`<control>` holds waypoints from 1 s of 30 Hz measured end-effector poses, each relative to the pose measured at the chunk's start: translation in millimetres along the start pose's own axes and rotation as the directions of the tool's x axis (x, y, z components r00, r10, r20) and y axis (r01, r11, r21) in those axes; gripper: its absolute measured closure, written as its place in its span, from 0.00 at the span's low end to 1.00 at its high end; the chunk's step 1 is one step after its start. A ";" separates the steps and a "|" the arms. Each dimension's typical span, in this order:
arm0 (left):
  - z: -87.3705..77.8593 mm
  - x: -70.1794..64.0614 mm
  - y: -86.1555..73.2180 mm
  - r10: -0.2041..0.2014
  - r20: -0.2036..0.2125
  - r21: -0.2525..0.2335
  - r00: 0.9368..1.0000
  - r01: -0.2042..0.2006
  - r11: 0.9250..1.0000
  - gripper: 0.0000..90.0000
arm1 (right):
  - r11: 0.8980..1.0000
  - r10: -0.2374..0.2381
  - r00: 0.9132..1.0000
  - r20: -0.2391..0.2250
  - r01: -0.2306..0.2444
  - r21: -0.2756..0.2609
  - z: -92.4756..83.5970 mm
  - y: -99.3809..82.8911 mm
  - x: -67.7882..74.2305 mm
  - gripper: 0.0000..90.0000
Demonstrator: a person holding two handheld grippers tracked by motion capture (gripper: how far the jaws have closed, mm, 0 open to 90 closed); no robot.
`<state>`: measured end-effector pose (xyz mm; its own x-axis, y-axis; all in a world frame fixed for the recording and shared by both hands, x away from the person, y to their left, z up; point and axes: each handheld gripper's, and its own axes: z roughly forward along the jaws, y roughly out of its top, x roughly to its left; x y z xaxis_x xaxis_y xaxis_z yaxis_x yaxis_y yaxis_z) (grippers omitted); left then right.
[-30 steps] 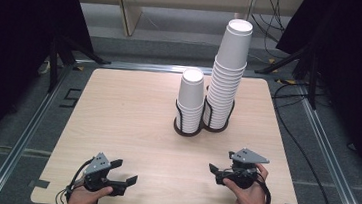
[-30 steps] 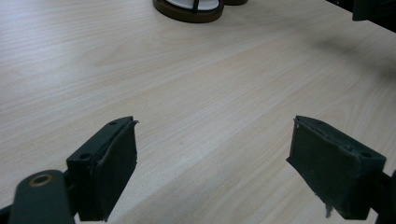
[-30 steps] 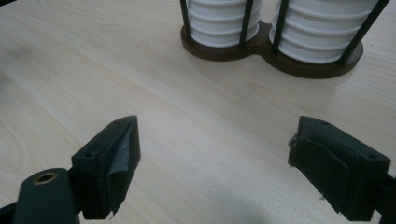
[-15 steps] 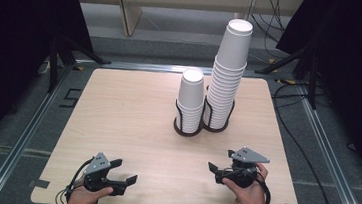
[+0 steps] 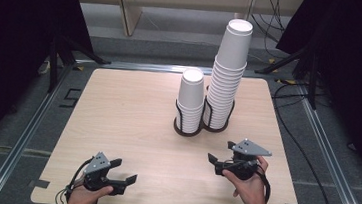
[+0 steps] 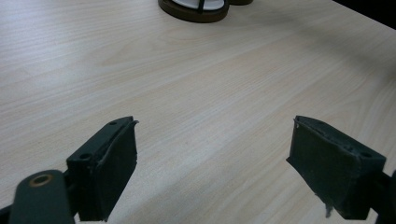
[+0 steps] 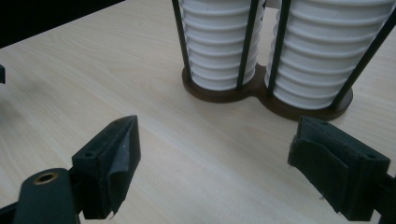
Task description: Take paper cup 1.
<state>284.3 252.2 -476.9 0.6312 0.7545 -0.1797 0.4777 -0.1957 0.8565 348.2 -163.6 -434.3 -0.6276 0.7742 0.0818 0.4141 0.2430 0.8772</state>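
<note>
Resting low on the table (image 5: 133, 112), left gripper (image 5: 123, 172) and right gripper (image 5: 220, 153) both hold jaws wide, empty.

A light wood-grain table (image 5: 133, 112) with rounded corners is sitting inside a metal floor frame (image 5: 31, 127), taking up most of the high view. Sitting directly on it, toward the far side and a bit right of center, is a dark double-ring cup holder (image 5: 201, 126) with thin black upright rods. Its two rings are joined, and each one is holding a stack of white paper cups: the short stack (image 5: 190, 100) in the left ring, the tall stack (image 5: 227, 79) in the right. In the right gripper view the holder's brown base (image 7: 261, 95) is lying flat on the wood.
</note>
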 end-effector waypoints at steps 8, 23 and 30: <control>-0.7 -0.7 0.7 -0.009 -0.016 0.005 1.000 0.009 1.000 0.16 | 0.999 -0.009 1.000 -0.010 0.008 -0.032 7.7 18.9 2.4 0.18; 2.3 0.5 -0.2 -0.011 -0.002 -0.009 1.000 0.011 1.000 0.16 | 0.994 -0.005 0.999 -0.049 0.000 -0.110 12.9 65.8 1.6 0.17; 0.8 0.6 0.5 -0.006 -0.015 0.015 1.000 0.006 1.000 0.16 | 0.990 -0.016 0.998 -0.069 0.006 -0.141 25.0 87.1 4.4 0.17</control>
<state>285.4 252.1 -477.0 0.6192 0.7648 -0.1779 0.4910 -0.2003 0.8478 397.9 -124.5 -369.4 -0.6781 0.7282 0.0999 0.3131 0.1632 0.9356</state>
